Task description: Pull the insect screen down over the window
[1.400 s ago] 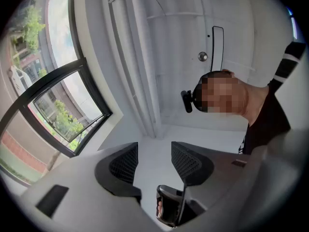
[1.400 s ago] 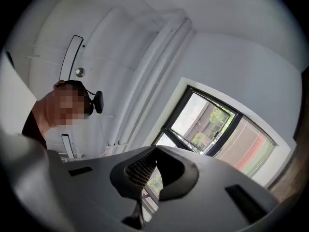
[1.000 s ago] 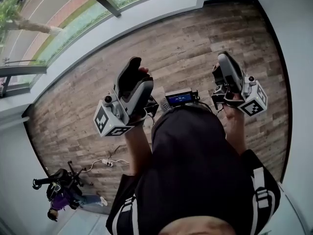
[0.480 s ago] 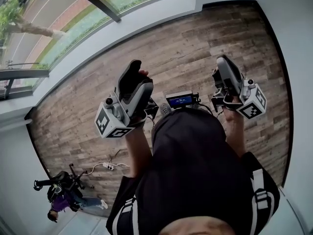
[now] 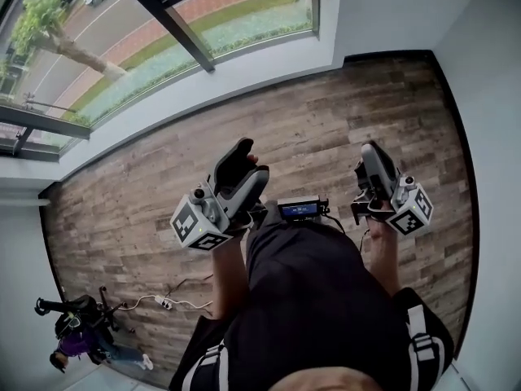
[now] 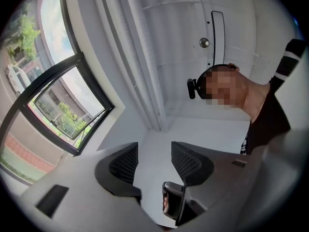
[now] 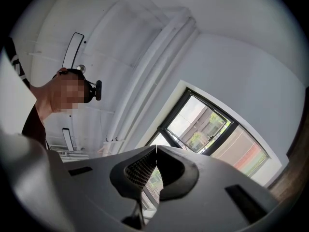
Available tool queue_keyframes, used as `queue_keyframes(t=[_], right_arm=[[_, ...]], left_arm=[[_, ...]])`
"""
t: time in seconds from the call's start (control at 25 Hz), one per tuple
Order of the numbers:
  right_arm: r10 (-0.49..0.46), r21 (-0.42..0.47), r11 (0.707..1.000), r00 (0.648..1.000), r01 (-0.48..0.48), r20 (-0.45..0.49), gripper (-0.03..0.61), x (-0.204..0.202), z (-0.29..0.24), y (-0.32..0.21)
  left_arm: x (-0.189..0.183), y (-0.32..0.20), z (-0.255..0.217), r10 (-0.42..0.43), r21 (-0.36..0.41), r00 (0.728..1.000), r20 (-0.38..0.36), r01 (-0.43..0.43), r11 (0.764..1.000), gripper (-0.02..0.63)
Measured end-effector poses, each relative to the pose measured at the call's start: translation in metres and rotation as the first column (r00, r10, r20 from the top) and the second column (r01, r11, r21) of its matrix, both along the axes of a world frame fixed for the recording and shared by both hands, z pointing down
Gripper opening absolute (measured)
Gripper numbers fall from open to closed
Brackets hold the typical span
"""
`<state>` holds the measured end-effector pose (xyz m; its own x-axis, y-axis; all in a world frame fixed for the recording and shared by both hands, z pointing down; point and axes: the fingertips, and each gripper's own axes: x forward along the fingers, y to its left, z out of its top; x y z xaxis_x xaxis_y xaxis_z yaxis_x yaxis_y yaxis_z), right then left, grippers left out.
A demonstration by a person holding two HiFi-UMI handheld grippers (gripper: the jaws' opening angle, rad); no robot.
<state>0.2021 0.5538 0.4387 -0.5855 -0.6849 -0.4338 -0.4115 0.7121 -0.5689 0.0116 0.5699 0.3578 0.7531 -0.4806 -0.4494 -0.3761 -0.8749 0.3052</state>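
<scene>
The window with its dark frame fills the top left of the head view, above a white sill; I can make out no insect screen on it. My left gripper is held up in front of the chest, well short of the window. Its jaws are open with nothing between them. My right gripper is raised beside it at the right, its jaws shut and empty. In the right gripper view the window lies beyond the jaws.
Wood-plank floor runs from the white wall under the window to a white corner at the right. A small device with a blue screen hangs at the chest. A power strip and cable and another person are at lower left.
Both grippers have shifted down in the head view while more of the window has come into sight at the top left. Neither gripper's jaws have changed.
</scene>
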Motion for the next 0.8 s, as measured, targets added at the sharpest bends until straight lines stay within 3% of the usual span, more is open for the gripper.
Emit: queue_keyframes(t=[0.4, 0.8], right_arm=[[0.03, -0.028, 0.999, 0.996, -0.032, -0.086, 0.006, -0.017, 0.012, -0.054], [-0.015, -0.046, 0.999, 0.985, 0.007, -0.172, 0.006, -0.111, 0.001, -0.181]], left_arm=[[-0.005, -0.069, 0.013, 0.051, -0.018, 0.998, -0.032, -0.052, 0.999, 0.229], [-0.099, -0.191, 0.012, 0.029, -0.033, 0.987, -0.156, -0.035, 0.999, 0.229]])
